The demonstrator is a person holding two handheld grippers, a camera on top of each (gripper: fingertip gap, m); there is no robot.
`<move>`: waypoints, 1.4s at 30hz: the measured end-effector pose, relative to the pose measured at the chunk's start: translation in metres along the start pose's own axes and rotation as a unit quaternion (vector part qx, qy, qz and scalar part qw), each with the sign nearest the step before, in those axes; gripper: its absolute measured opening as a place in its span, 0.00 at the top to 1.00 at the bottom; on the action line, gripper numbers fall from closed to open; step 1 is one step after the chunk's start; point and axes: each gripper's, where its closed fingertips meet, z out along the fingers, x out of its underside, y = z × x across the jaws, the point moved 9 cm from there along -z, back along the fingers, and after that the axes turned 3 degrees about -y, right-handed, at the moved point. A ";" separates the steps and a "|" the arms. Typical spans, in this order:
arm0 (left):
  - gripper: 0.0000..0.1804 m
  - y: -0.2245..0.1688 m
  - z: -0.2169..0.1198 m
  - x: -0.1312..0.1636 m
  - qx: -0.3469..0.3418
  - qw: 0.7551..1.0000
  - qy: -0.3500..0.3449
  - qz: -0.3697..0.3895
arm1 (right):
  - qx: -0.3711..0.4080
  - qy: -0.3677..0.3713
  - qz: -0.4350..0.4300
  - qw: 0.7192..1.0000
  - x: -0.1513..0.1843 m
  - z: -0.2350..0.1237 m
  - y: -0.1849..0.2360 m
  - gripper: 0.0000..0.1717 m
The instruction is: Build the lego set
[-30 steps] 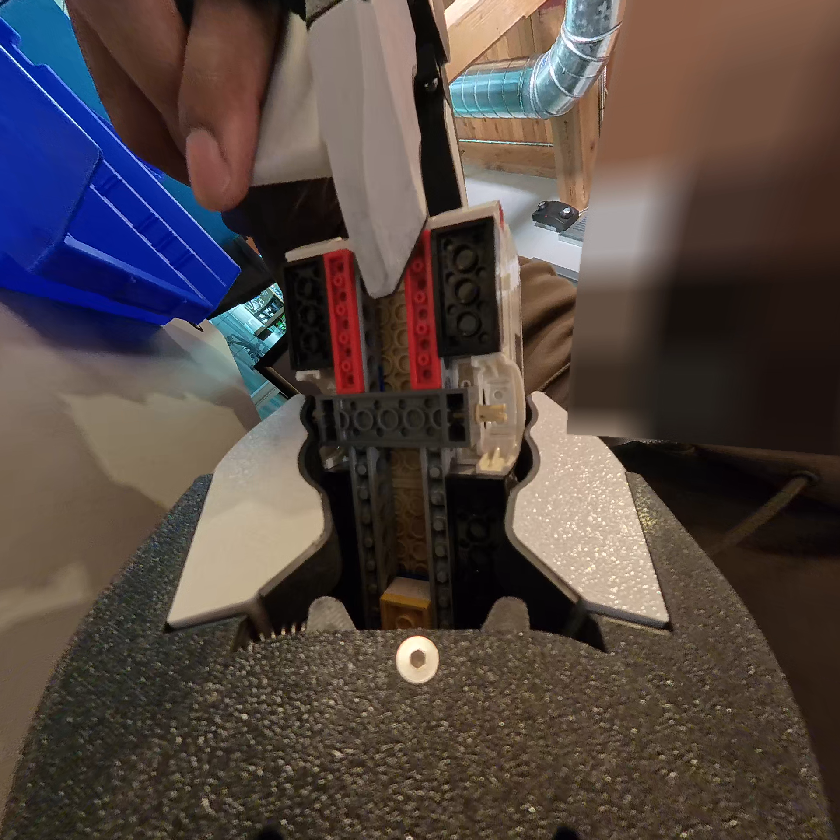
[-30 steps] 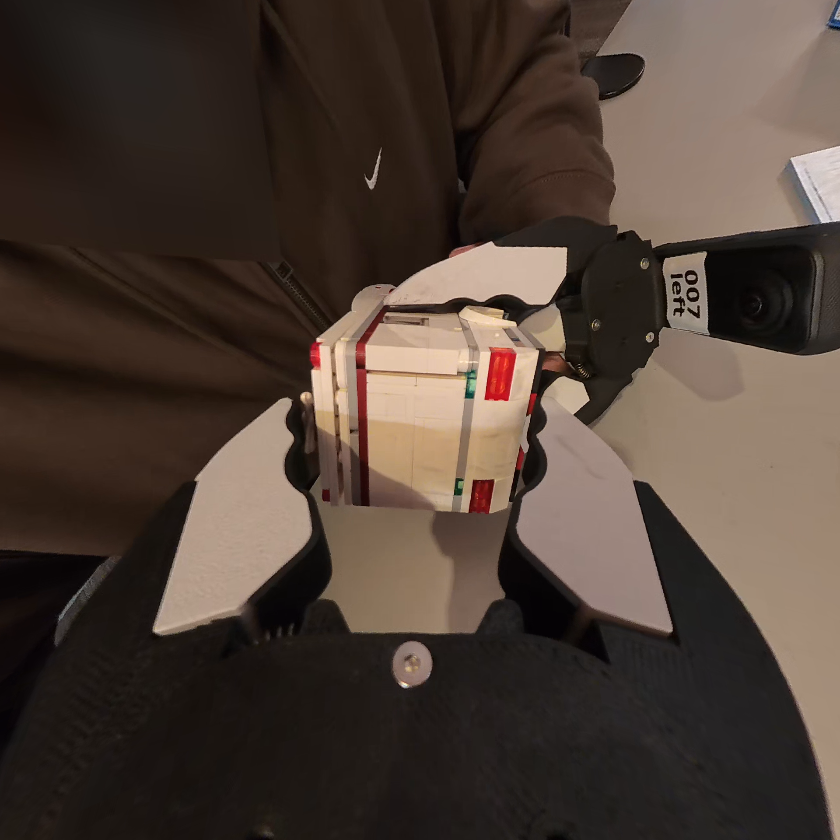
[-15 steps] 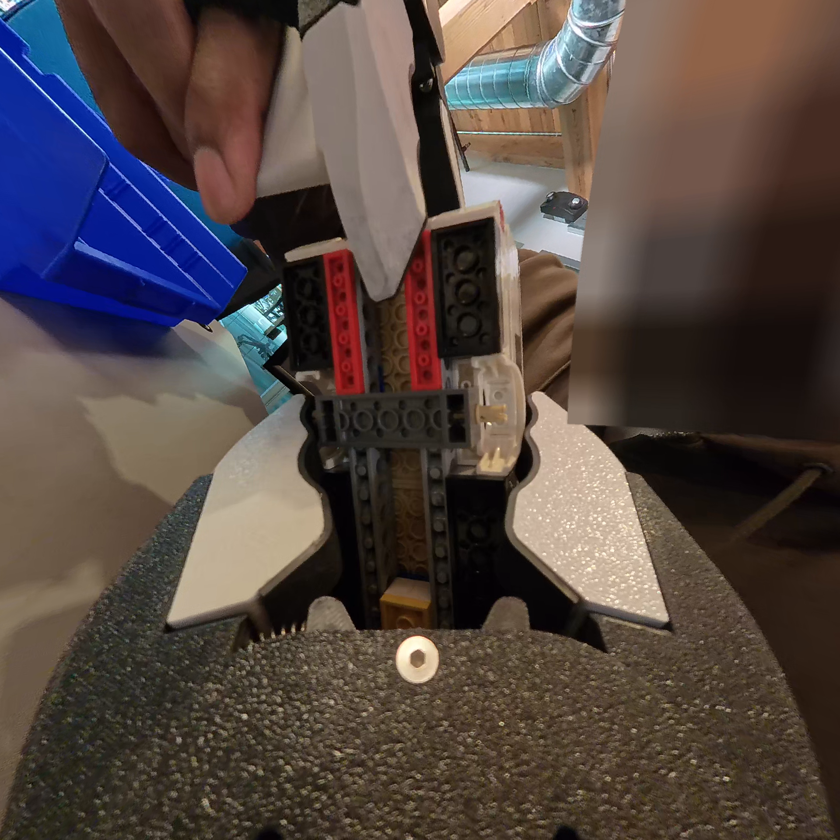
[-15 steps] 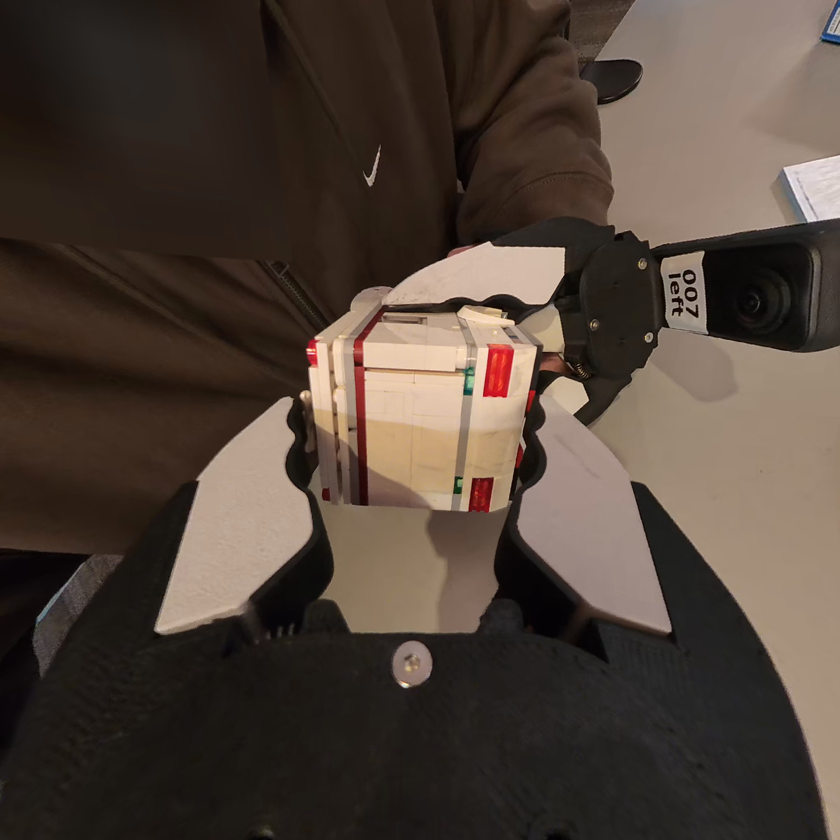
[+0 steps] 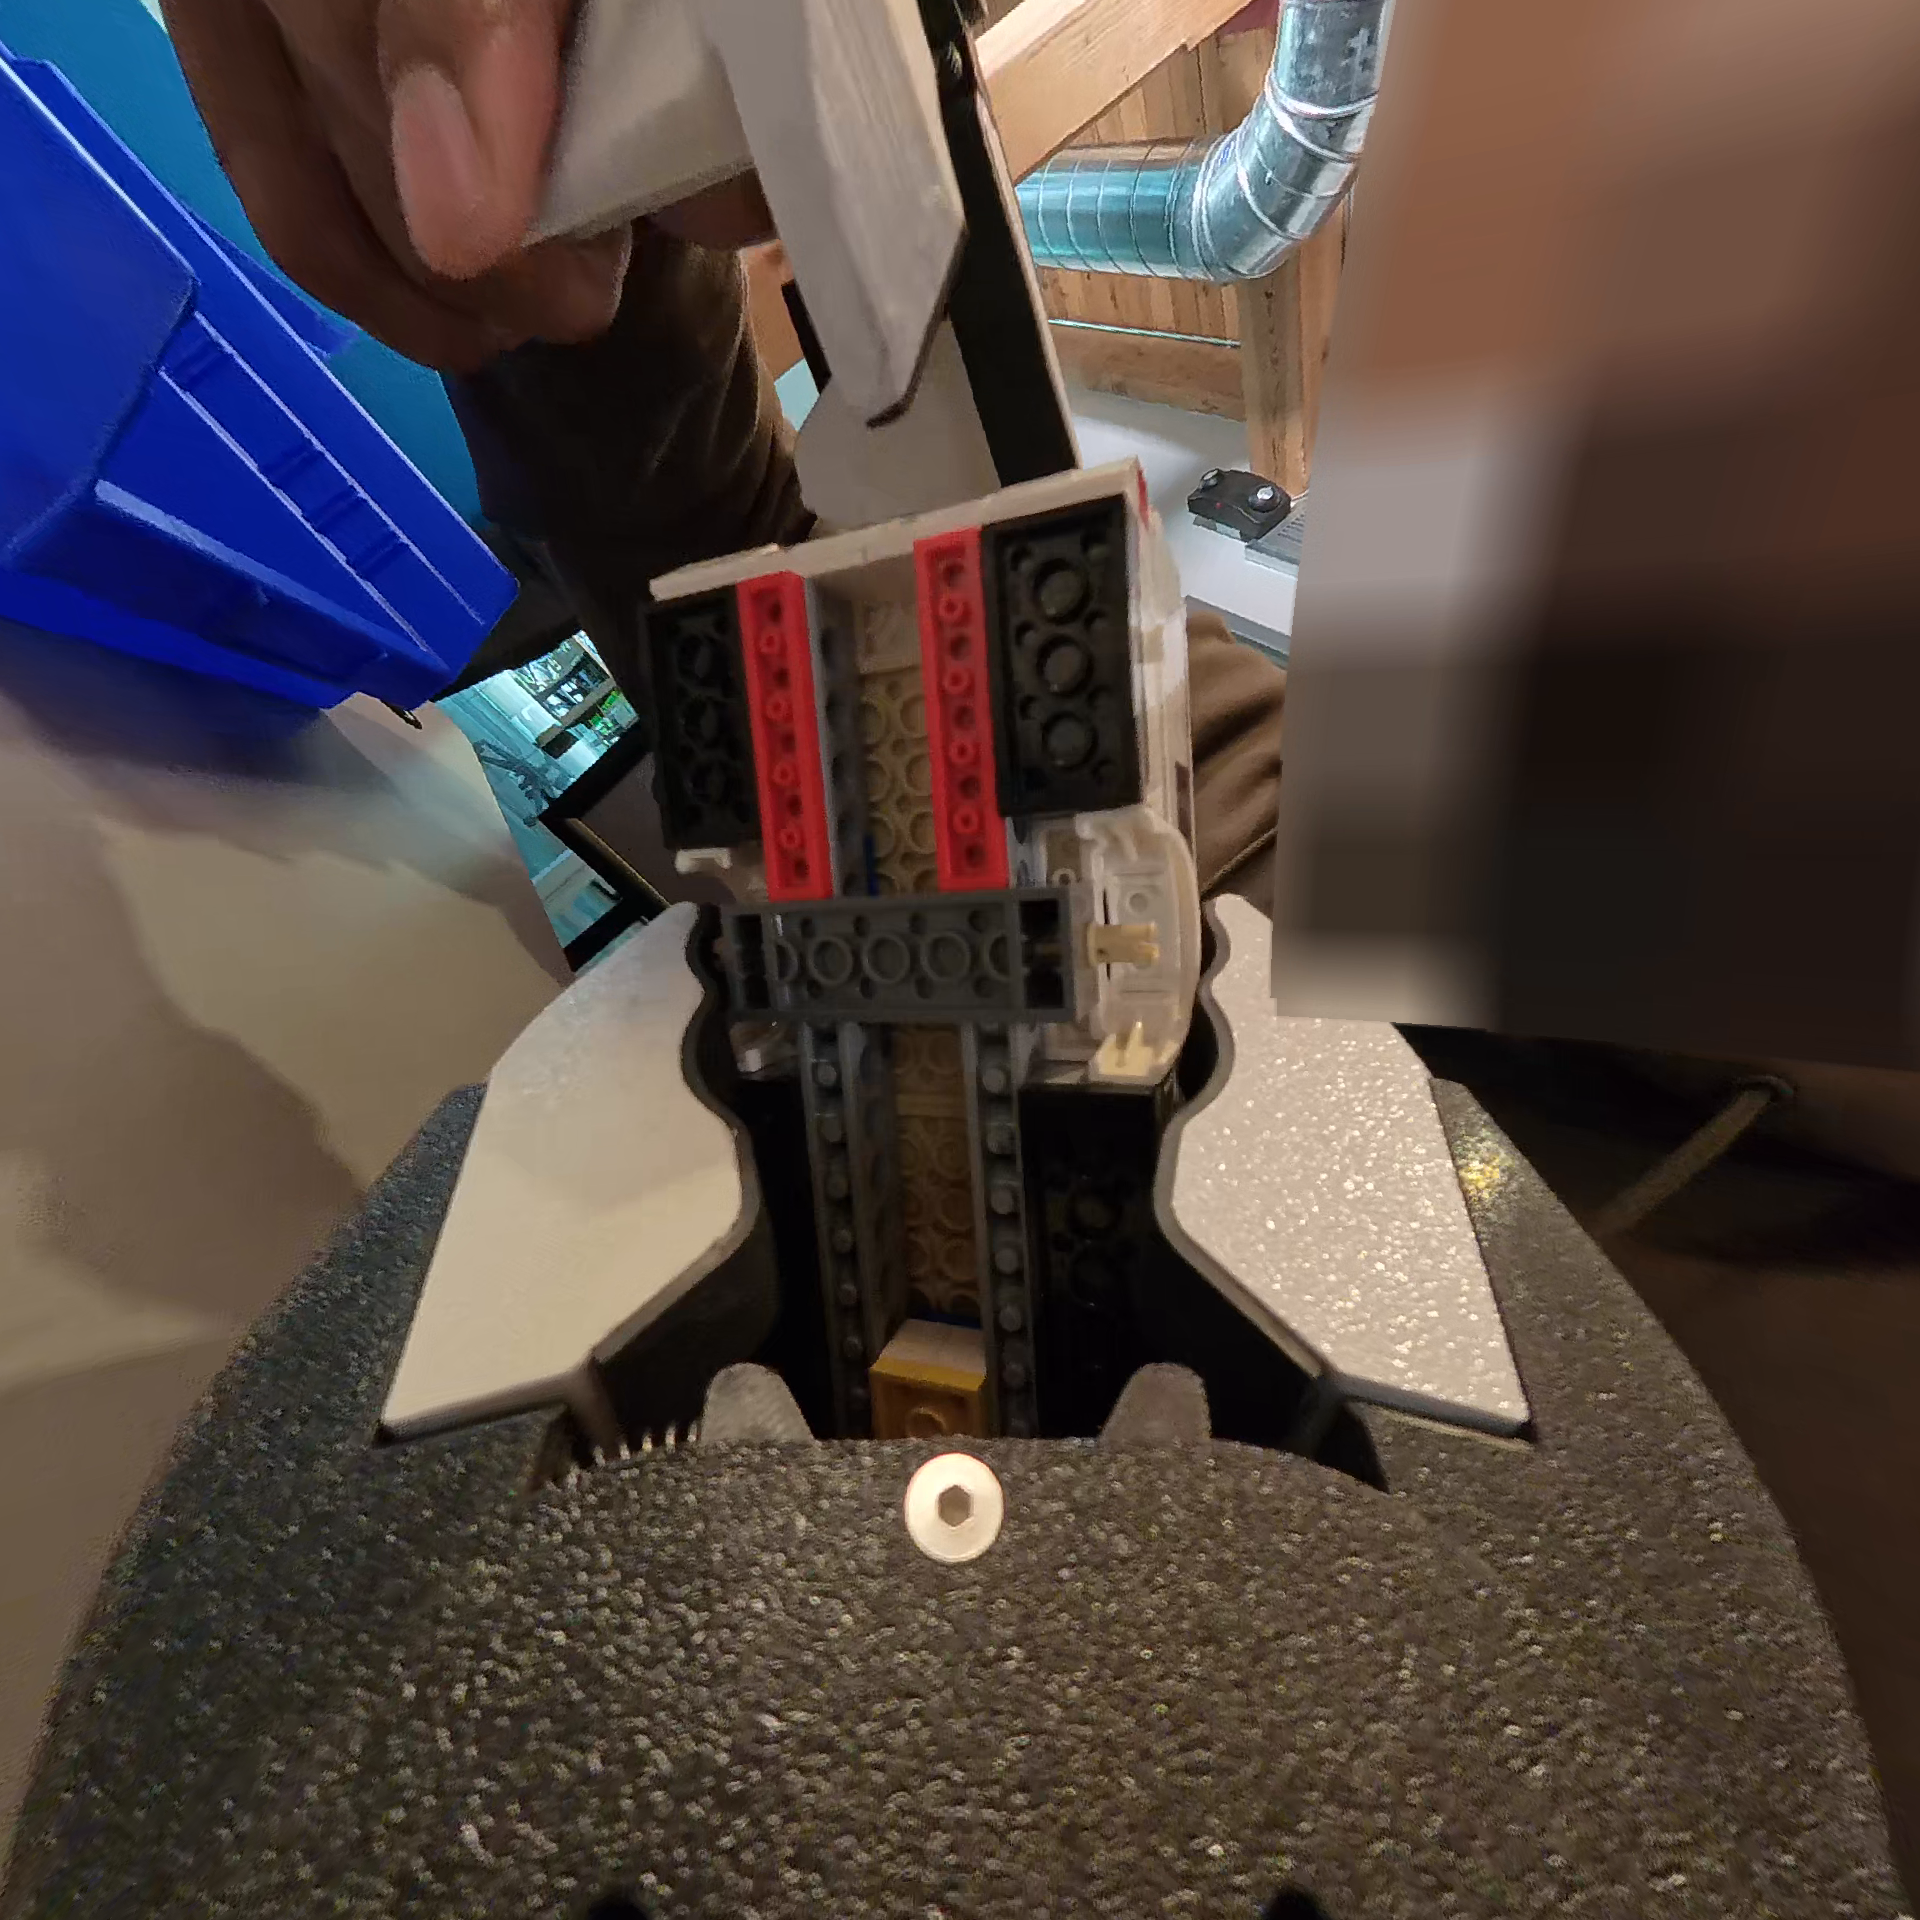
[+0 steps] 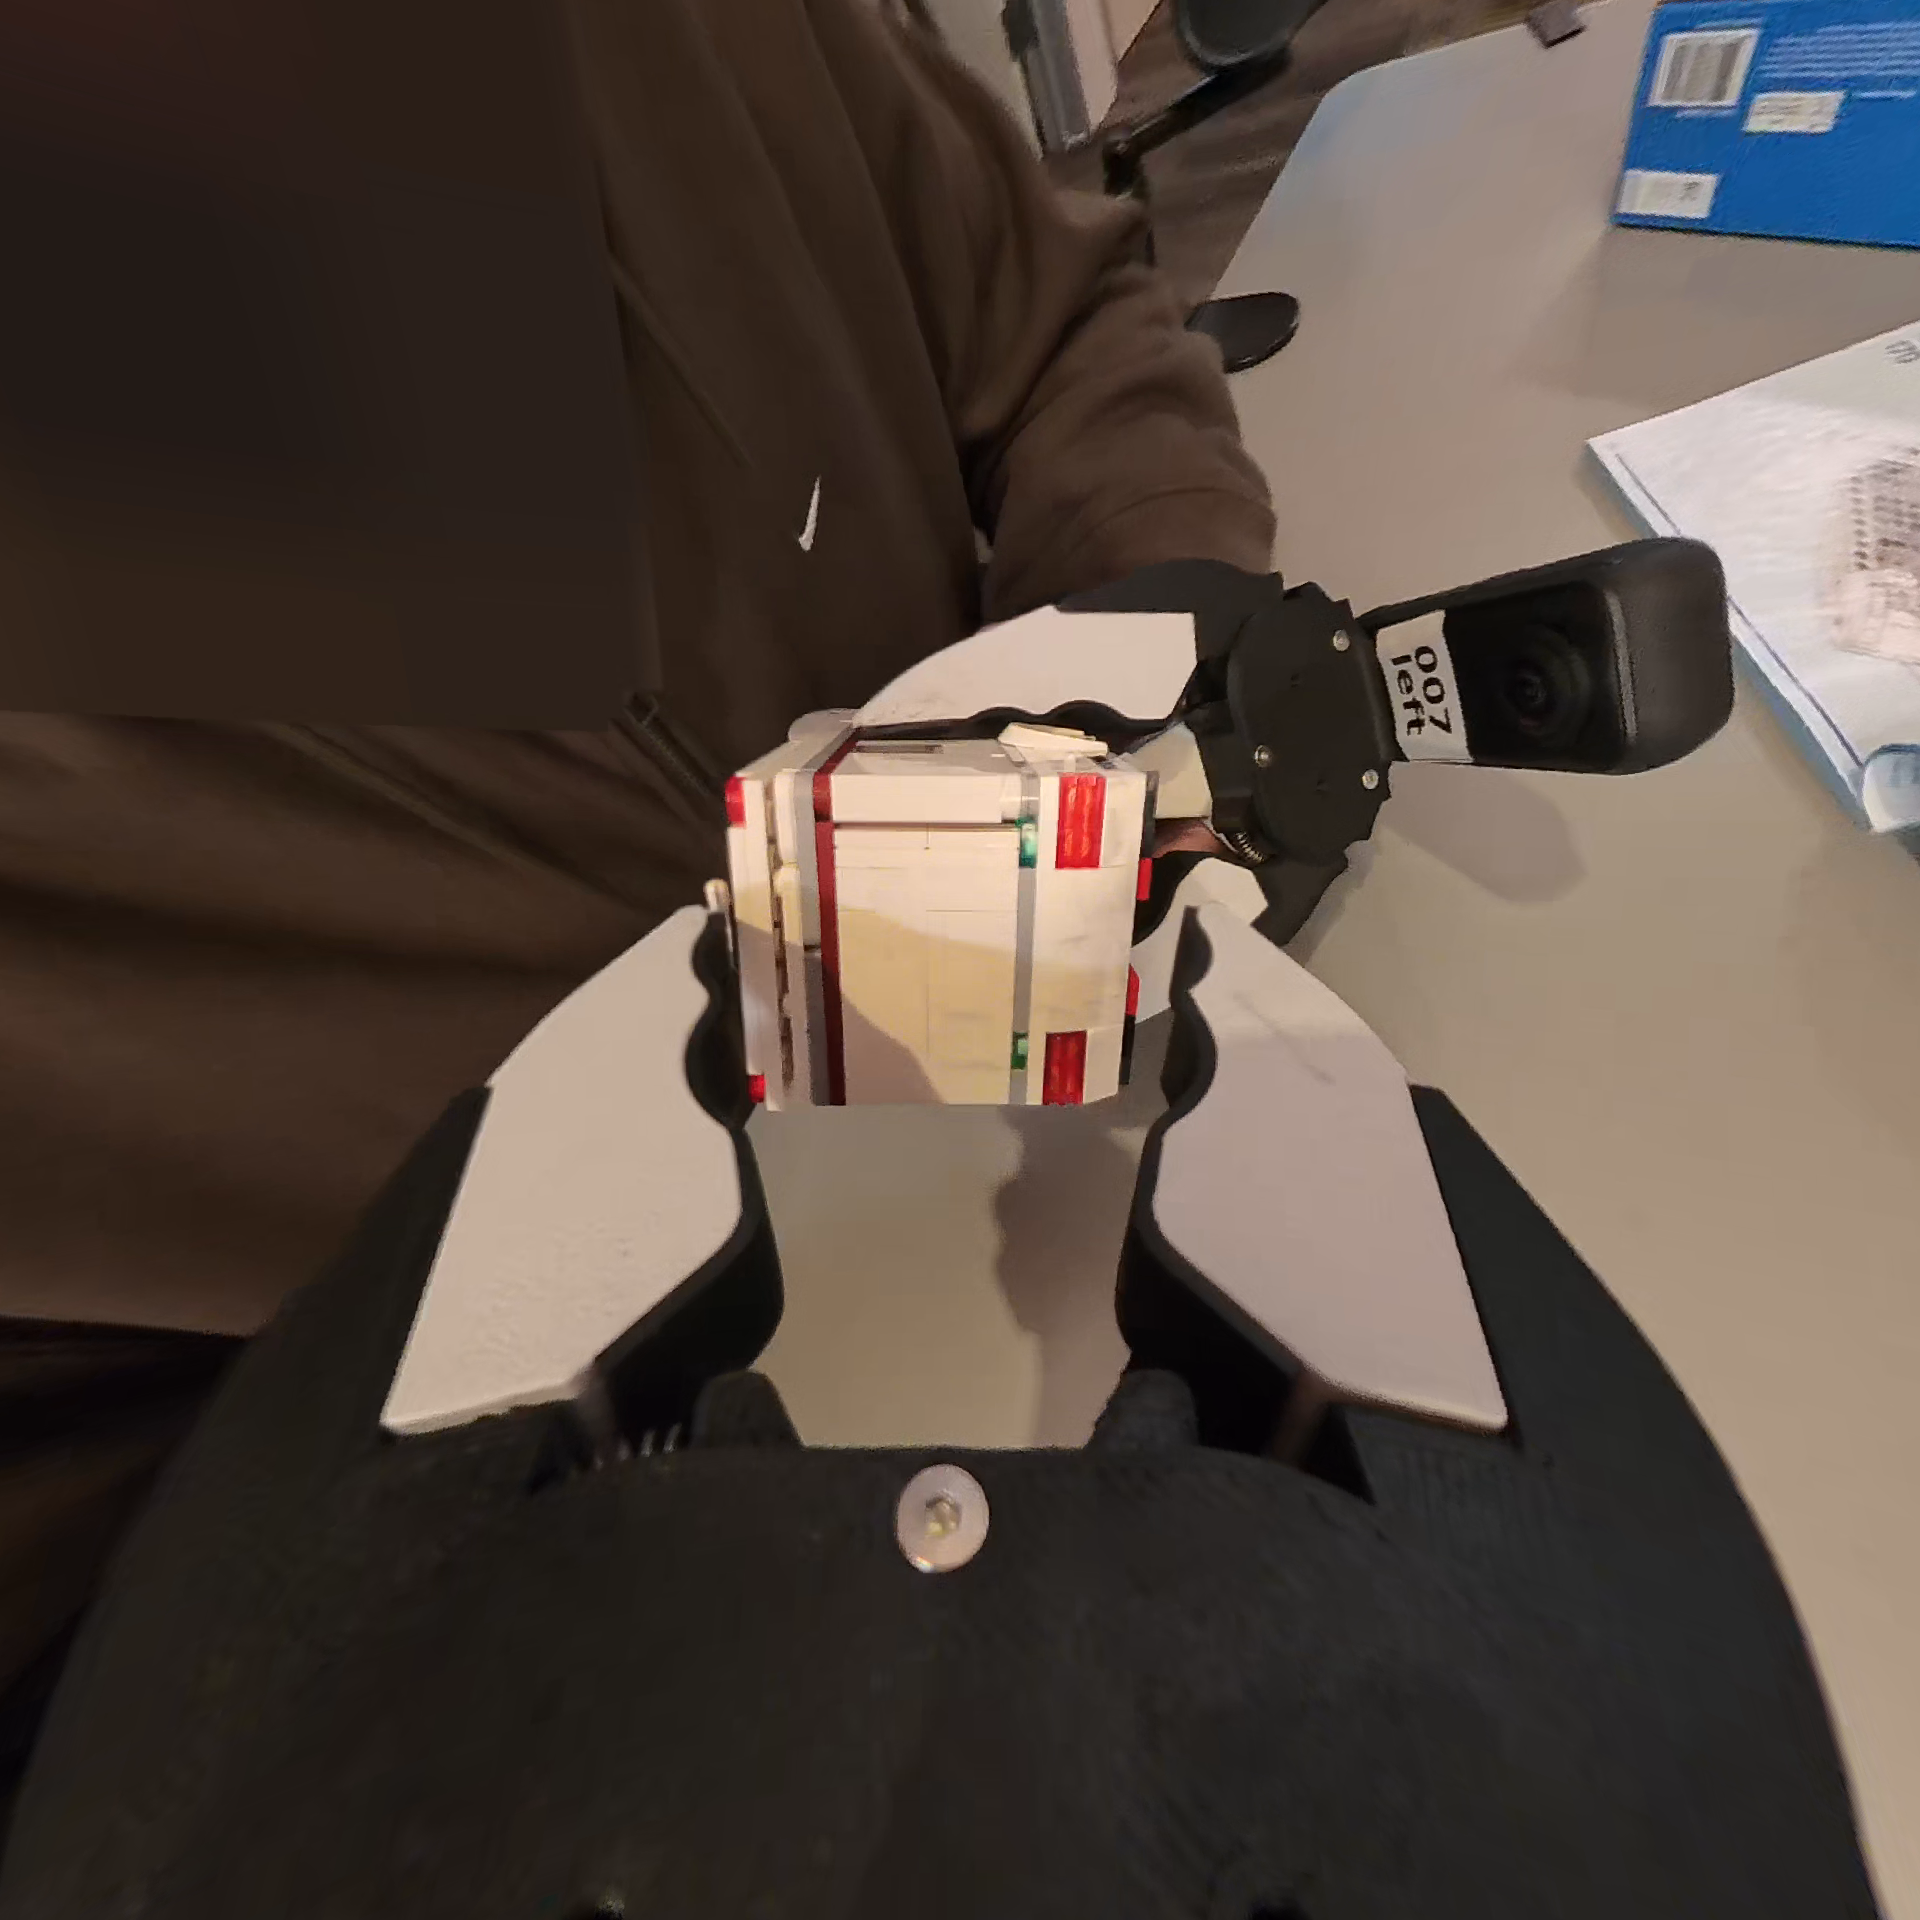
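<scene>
White brick-built model with red and grey stripes (image 6: 935, 935): your left gripper (image 5: 945, 966) clamps it, pads pressed on both flanks. Your right gripper (image 6: 935, 987) has narrowed around it but isn't holding it, since a gap shows at one pad. Its white finger (image 5: 894, 457) has slid off the studded underside to the far end. The model's long axis runs along your left fingers, pointing away from that camera.
</scene>
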 end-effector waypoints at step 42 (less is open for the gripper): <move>0.52 -0.027 -0.005 0.041 -0.136 0.966 0.178 -0.125 | 0.012 -0.144 -0.084 0.986 0.073 0.073 0.035 0.55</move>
